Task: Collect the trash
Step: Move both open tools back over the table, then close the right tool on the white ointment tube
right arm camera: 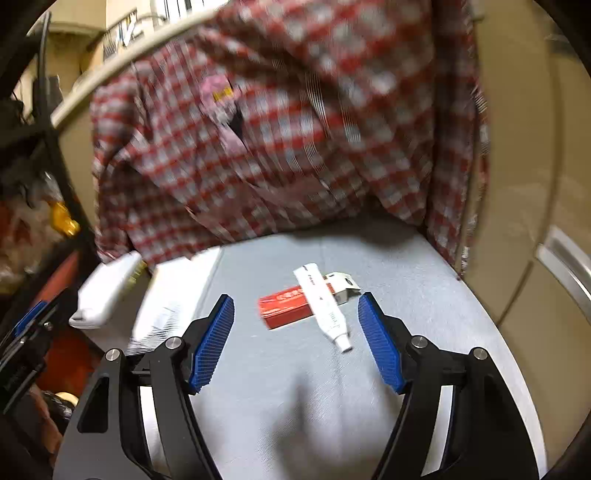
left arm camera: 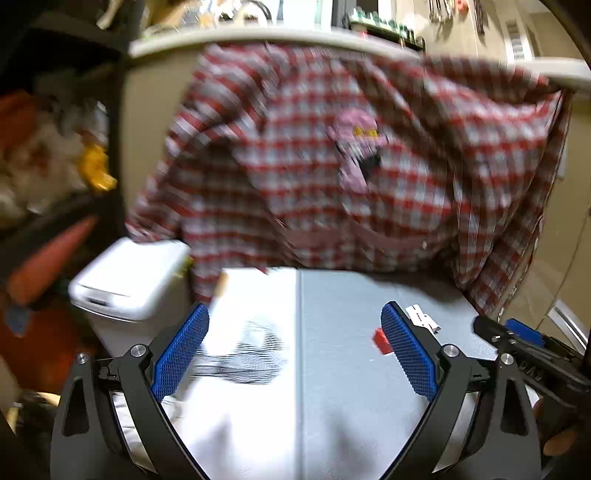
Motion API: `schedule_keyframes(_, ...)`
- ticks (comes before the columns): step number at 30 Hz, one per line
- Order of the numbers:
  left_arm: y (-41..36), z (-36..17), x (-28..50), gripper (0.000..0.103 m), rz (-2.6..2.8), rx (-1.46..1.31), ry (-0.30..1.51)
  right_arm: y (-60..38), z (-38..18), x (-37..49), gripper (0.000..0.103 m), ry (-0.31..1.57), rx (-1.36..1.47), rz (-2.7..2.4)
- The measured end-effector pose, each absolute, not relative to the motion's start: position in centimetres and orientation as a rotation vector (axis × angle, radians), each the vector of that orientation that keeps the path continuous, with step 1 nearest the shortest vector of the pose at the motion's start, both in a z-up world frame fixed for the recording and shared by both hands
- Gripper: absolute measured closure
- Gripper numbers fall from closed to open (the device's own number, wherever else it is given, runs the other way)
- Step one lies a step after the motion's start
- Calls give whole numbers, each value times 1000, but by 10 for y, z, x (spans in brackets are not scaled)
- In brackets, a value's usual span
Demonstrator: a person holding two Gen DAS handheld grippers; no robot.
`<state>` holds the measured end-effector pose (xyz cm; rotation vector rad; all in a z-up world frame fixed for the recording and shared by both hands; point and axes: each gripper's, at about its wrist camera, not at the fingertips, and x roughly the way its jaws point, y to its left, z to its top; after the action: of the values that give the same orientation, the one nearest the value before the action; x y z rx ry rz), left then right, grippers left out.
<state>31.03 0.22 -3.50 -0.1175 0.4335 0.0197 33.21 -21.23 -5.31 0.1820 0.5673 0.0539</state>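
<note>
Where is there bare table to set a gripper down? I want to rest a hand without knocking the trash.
Free: the grey table right of the white tube, out to its rounded edge, and the near strip under the right gripper. Crowded: the middle, where the tube lies across the red box, and the left, covered by white paper.

Likely a home garage: hung tools (left arm camera: 439, 11), cluttered shelves (left arm camera: 55, 155).

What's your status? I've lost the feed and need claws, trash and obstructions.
Both claws, left and right, open, empty. Red box and white tube on grey table, ahead of right claw. Plaid shirt hangs behind; nothing blocking.
</note>
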Motion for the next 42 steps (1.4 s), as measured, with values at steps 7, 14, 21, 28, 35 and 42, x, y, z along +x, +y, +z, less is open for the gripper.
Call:
schedule_keyframes(7,-29,-77,375,12,9,-134,475,-225,-90,391,34,632,160,43)
schedule_keyframes(14,-43,-98,403,12,17,-114,475,-221,-106,421,34,656,201,54)
schedule_keyframes(21,-38,-103,416,12,6,-166,491,-219,-128,444,35,744,201,7)
schedule_keyframes(28,-45,-102,419,12,-29,-147,485,-221,-131,445,73,750,213,19)
schedule_keyframes(35,-55,-103,422,12,-76,-121,491,-221,-123,439,103,705,158,-20)
schedule_keyframes(42,-71,-103,424,12,-129,-79,493,-244,-129,442,96,739,282,1)
